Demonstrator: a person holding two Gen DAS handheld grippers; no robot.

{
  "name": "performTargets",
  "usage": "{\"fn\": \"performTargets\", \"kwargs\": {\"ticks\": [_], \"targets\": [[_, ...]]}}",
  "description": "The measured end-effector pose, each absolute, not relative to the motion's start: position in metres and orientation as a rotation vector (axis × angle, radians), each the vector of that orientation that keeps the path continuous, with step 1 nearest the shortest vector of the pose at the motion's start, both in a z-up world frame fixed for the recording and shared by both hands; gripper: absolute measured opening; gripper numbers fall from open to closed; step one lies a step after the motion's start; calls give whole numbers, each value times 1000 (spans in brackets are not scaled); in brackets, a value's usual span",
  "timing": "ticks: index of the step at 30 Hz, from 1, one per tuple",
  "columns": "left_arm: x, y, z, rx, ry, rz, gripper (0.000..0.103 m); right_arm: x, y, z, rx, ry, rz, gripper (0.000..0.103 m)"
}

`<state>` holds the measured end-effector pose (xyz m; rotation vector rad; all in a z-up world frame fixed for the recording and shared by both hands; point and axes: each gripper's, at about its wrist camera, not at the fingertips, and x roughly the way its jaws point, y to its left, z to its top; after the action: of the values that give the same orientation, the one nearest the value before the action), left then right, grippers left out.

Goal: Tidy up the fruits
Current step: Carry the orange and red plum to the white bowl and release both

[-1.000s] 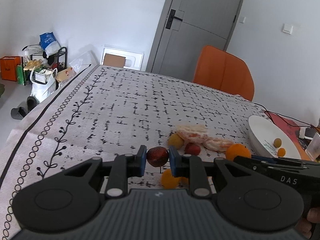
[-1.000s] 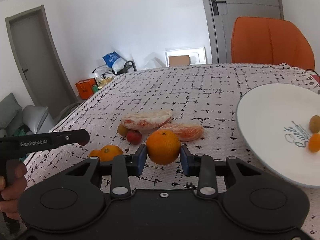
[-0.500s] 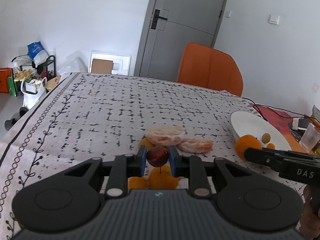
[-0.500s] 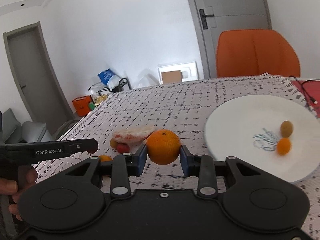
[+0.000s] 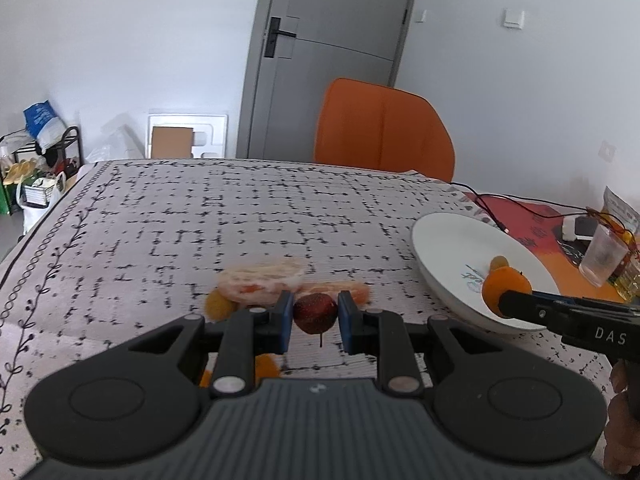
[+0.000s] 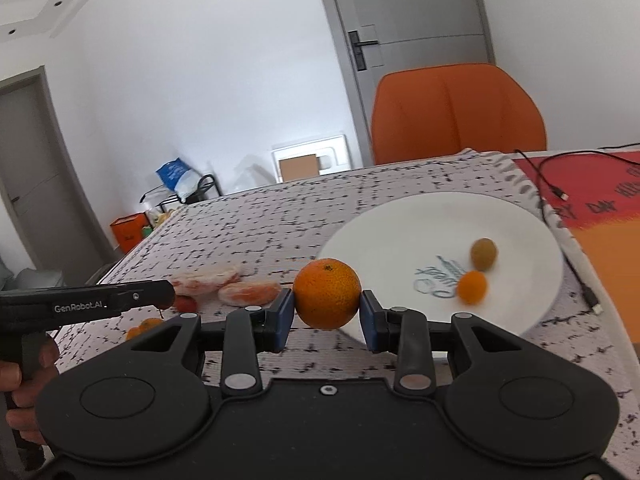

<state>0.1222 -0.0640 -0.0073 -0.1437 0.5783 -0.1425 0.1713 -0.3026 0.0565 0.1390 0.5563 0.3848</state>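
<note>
Though the table with its patterned cloth takes up most of both views, the thing that matters on it is the white plate near its right side, where the fruit seems meant to go. Two small fruits already lie on the plate, an orange one and a greenish-brown one, close together beside the printed logo, so I judge the sorting begun but far from finished.

The right gripper pinches a round orange between its blue pads, raised above the cloth at the near edge of the plate; in the left wrist view the orange appears over the plate's near rim. Setting it down looks like the step in hand. The left gripper is pressed onto a small dark red fruit, stem hanging down, held over the cloth well to the left of the plate.

On the cloth lie two peeled citrus pieces, side by side and blurred, a small yellow fruit just beside them, and small orange fruits nearer the camera, partly hidden behind the left gripper. Both held fruits and these loose ones are left to place.
</note>
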Motion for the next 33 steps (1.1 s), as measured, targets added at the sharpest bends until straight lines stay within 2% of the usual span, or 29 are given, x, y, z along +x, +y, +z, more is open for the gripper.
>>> {"fn": "performTargets", "kwargs": {"ticks": [9,13,17,20,22,24,27,30,33], "targets": [[133,-97,-2,-84,578,-207,22,167,-329,52,163,547,332,34],[139,-115,-2,-53,583,-233,22,164,-340,49,180,542,327,39],[144,-132,2,-23,578,-255,22,160,-354,49,202,522,324,40],[147,-143,2,-9,576,-268,22,158,-365,47,203,521,292,52],[150,-149,2,-1,580,-273,22,155,-372,47,204,504,277,69],[154,-156,1,11,583,-279,22,151,-376,48,196,484,264,76],[157,-165,0,24,587,-289,22,148,-383,48,198,472,267,79],[159,-174,-1,35,587,-300,22,148,-388,45,204,480,259,87],[161,-183,-1,46,590,-312,22,148,-391,41,210,490,252,89]]}}
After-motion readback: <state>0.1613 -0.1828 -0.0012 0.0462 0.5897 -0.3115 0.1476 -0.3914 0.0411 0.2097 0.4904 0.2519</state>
